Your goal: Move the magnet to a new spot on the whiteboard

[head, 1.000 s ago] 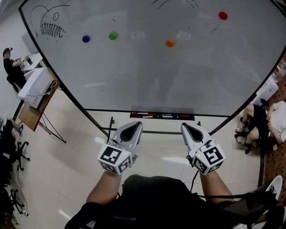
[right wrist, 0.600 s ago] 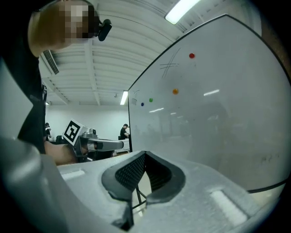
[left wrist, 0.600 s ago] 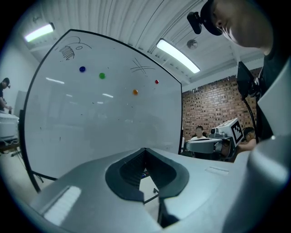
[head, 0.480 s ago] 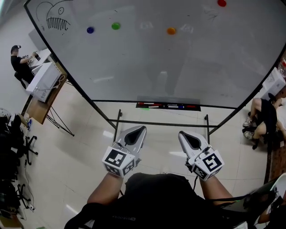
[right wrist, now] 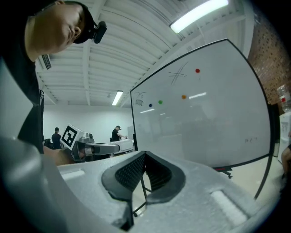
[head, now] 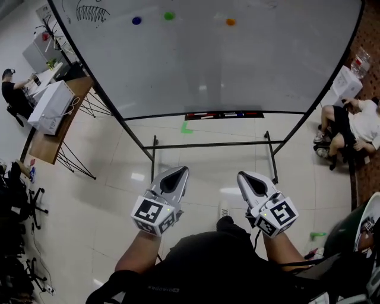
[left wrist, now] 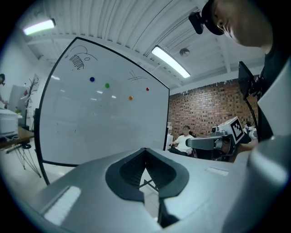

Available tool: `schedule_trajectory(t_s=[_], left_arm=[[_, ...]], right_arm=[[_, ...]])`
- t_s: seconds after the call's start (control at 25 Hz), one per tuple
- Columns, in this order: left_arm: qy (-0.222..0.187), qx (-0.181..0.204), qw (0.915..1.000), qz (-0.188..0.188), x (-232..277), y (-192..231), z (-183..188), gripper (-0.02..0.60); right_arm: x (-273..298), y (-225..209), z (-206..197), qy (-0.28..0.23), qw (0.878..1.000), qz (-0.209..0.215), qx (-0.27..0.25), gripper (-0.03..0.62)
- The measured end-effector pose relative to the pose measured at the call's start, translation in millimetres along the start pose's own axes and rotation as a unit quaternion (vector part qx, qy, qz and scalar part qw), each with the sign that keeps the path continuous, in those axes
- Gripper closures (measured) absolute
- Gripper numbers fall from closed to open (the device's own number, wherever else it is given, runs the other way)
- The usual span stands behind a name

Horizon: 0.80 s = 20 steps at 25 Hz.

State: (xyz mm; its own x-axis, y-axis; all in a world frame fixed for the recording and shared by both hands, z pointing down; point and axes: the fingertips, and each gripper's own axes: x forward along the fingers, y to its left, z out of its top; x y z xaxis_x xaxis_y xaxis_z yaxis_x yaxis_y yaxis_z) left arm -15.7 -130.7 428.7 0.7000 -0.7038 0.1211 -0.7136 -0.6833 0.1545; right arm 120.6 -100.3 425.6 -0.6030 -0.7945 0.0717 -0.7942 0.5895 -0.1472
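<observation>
Two shut, empty hand-held grippers, well apart from the whiteboard (head: pixel 237 71)
The left hand-held gripper (head: pixel 176 174) and the right hand-held gripper (head: pixel 249 179) are side by side above the floor, jaws together; the blue magnet (head: pixel 136 20), green magnet (head: pixel 169 16) and orange magnet (head: pixel 230 22) stick high on the whiteboard, far ahead of both.

L gripper (head: pixel 178 171), R gripper (head: pixel 244 176) well apart from whiteboard (head: pixel 237 65).

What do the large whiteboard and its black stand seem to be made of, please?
The large whiteboard looks like glossy coated sheet: ceiling lights reflect in it. Its thin black stand looks like painted metal tubing, straight with a dull sheen; that is only probable.
</observation>
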Motion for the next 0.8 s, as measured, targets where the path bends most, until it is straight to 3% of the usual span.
schedule_trajectory(t_s=[0.2,0.44,0.8], left_arm=[[0.013,-0.012,0.9994,-0.029,-63,-19,-33,0.566],[0.005,-0.030,0.9980,-0.055,-96,-40,-39,0.566],[-0.009,-0.023,0.9987,-0.045,-126,-80,-35,0.566]], right_arm=[[-38,67,-27,0.018,0.999,-0.031,0.008,0.588],[-75,102,-32,0.025,0.998,-0.063,-0.001,0.588],[-103,131,-22,0.016,0.999,-0.032,-0.011,0.588]])
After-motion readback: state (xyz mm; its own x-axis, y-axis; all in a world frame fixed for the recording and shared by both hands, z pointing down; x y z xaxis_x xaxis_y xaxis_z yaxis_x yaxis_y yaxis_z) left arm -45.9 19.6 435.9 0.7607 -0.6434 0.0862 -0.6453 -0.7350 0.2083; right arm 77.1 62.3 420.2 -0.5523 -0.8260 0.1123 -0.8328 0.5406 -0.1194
